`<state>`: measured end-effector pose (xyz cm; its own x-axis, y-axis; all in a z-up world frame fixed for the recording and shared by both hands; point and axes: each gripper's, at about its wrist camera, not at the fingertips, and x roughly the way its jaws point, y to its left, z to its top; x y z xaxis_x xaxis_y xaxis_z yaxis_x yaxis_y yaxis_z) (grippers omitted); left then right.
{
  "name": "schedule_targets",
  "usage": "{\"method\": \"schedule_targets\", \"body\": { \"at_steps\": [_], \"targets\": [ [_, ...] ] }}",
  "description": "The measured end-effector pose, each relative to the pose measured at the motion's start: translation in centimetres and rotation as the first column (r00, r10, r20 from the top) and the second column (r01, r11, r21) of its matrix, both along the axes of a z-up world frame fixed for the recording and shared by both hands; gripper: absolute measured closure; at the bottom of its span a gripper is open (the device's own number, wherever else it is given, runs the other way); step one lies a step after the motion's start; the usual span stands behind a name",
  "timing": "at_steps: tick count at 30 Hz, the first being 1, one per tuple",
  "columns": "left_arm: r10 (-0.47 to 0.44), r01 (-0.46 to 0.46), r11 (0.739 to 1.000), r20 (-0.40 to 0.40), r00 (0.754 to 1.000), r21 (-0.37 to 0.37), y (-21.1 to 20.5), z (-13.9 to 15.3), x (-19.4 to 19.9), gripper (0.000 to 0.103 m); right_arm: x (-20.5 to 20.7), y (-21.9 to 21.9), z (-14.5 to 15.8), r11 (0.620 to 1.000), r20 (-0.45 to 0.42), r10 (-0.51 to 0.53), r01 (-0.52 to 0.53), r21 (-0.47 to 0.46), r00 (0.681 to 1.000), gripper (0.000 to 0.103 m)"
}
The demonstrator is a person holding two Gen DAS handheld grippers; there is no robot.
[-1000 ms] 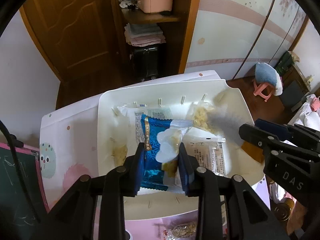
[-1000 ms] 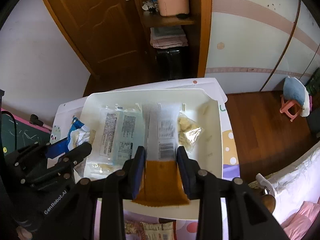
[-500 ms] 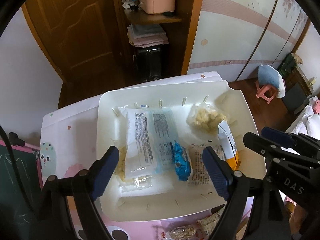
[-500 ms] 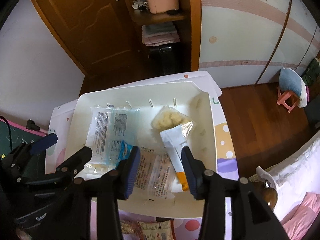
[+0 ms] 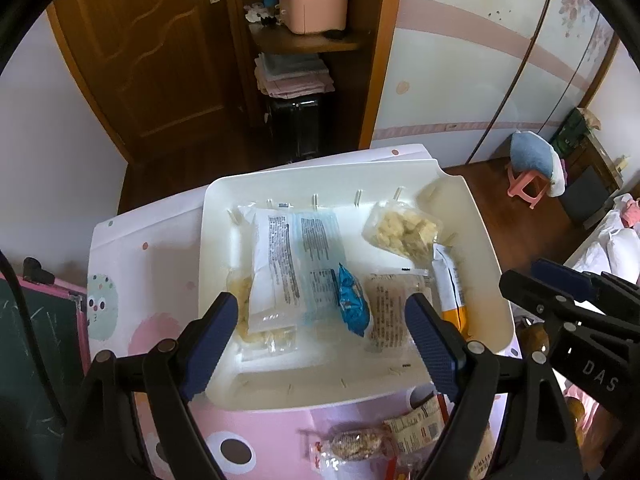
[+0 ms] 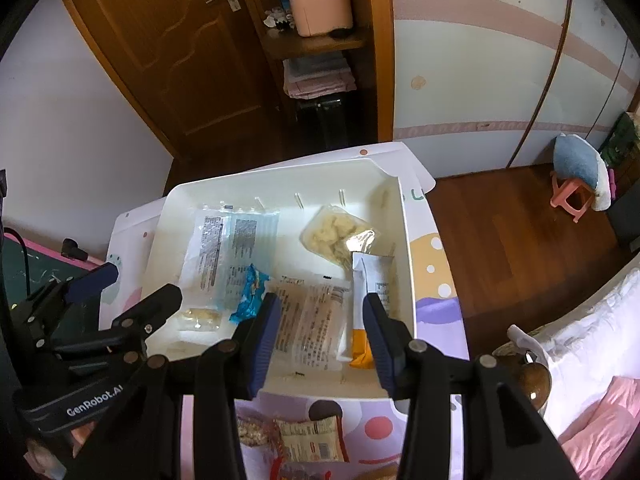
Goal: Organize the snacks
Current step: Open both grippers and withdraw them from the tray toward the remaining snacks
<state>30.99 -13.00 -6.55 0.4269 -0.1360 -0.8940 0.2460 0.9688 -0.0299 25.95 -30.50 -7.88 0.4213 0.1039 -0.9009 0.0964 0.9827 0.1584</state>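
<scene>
Snacks sat in the white tray (image 5: 490, 264), which lay on the pastel-patterned table top (image 5: 160, 264). Contents as we saw them: two flat clear packets with printed text (image 5: 294, 268) side by side on the tray's left half, overlapping a clear bag of pale yellow pieces (image 5: 244, 320) at the near left. A small blue wrapper (image 5: 352, 306) lay just right of those, touching a translucent printed packet (image 5: 390, 306). A clear bag of pale chunks (image 5: 402, 230) sat at the far right, and a white-and-orange sachet (image 5: 450, 292) ran along the right wall, its far end on that bag.

Outside the tray, on the table's near edge: a clear pack of brown round pieces (image 5: 354, 444) and a printed packet with a red stripe (image 6: 312, 438), still loose.

Left gripper (image 5: 320, 344) hung over the tray's near side, jaws spread wide, nothing between the blue pads (image 5: 210, 344); they had just been opening. Right gripper (image 6: 320, 336) hovered over the near right part of the tray, jaws parted a moderate amount, having just opened a little; the translucent packet and sachet showed in the gap below, but the pads (image 6: 264, 344) pressed on neither.

Behind the table we saw a wooden door (image 5: 160, 52) and a shelf with a pink caddy (image 5: 314, 10) above folded cloths (image 5: 294, 74).
</scene>
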Motion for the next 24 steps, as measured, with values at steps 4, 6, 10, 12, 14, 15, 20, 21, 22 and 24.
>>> {"method": "schedule_targets", "body": {
  "at_steps": [4, 6, 10, 12, 14, 15, 20, 21, 22, 24],
  "targets": [
    [-0.001, 0.001, 1.000, 0.026, 1.000, 0.007, 0.3, 1.5, -2.0, 0.018, -1.3, 0.1, 0.9, 1.000, 0.014, 0.011, -0.011, -0.002, 1.000, 0.060],
    [0.001, -0.001, 1.000, 0.038, 0.999, 0.012, 0.5, 2.3, -3.0, 0.018, -2.2, 0.2, 1.5, 1.000, 0.022, 0.021, -0.021, -0.005, 1.000, 0.060],
    [0.004, -0.005, 1.000, 0.060, 0.998, 0.013, 1.0, 3.7, -5.1, 0.018, -4.1, 0.1, 2.6, 0.999, 0.037, 0.038, -0.038, -0.010, 0.999, 0.060],
    [0.009, -0.010, 1.000, 0.073, 0.997, 0.015, 1.2, 4.4, -6.3, 0.018, -5.1, 0.0, 3.1, 0.999, 0.046, 0.047, -0.047, -0.013, 0.998, 0.060],
    [0.013, -0.014, 1.000, 0.084, 0.996, 0.014, 1.5, 5.0, -7.7, 0.018, -6.3, -0.1, 3.5, 0.998, 0.054, 0.056, -0.055, -0.016, 0.997, 0.060],
    [0.015, -0.017, 1.000, 0.087, 0.996, 0.015, 1.6, 5.3, -8.3, 0.018, -6.8, -0.2, 3.7, 0.998, 0.057, 0.059, -0.058, -0.016, 0.997, 0.059],
    [0.026, -0.027, 1.000, 0.109, 0.994, 0.009, 2.3, 6.4, -12.2, 0.017, -10.3, -0.5, 4.4, 0.997, 0.078, 0.082, -0.081, -0.011, 0.994, 0.053],
    [0.027, -0.028, 1.000, 0.112, 0.993, 0.006, 2.3, 6.4, -12.9, 0.016, -10.9, -0.6, 4.5, 0.996, 0.081, 0.085, -0.084, -0.009, 0.993, 0.052],
    [0.029, -0.030, 1.000, 0.114, 0.993, 0.004, 2.5, 6.5, -13.8, 0.016, -11.5, -0.7, 4.5, 0.996, 0.084, 0.089, -0.089, -0.006, 0.992, 0.051],
    [0.033, -0.033, 0.999, 0.112, 0.993, -0.001, 2.7, 6.4, -15.4, 0.015, -13.0, -0.9, 4.6, 0.995, 0.085, 0.098, -0.098, -0.002, 0.992, 0.049]
  ]
}}
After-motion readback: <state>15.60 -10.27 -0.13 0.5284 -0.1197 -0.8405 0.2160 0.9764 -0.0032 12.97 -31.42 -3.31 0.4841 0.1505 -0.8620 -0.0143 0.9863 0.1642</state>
